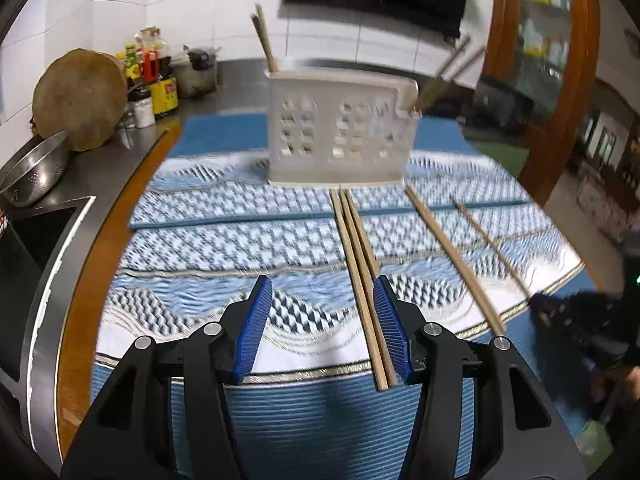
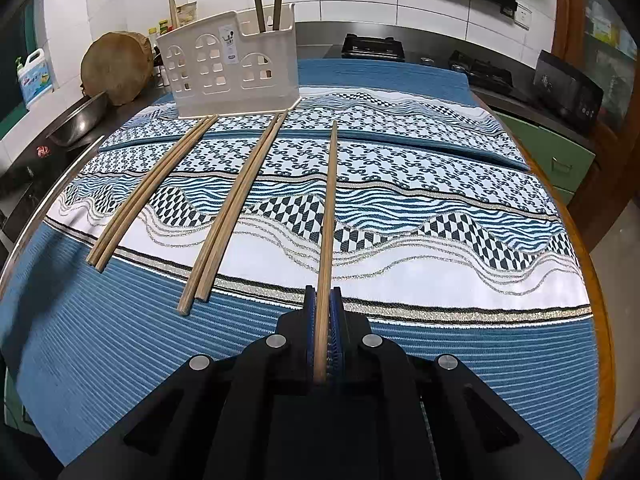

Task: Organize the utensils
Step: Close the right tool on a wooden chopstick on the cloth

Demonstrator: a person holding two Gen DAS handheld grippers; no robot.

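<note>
A white slotted utensil holder (image 1: 340, 132) stands at the back of the patterned blue mat (image 1: 224, 240), with chopsticks upright in it; it also shows in the right wrist view (image 2: 236, 68). My left gripper (image 1: 322, 320) is open just above the mat, its right pad beside the near ends of a chopstick bundle (image 1: 356, 264). Two more chopsticks (image 1: 452, 256) lie to the right. My right gripper (image 2: 323, 312) is shut on a single chopstick (image 2: 330, 200) that points toward the holder. Two chopstick pairs (image 2: 236, 204) (image 2: 156, 184) lie on the mat left of it.
A round wooden chopping block (image 1: 80, 100), sauce bottles (image 1: 156, 80) and a steel colander (image 1: 36, 172) stand at the left on the counter. A stove (image 2: 372, 48) and black box (image 2: 568, 84) are behind the mat. The wooden table edge (image 1: 100, 240) runs along the left.
</note>
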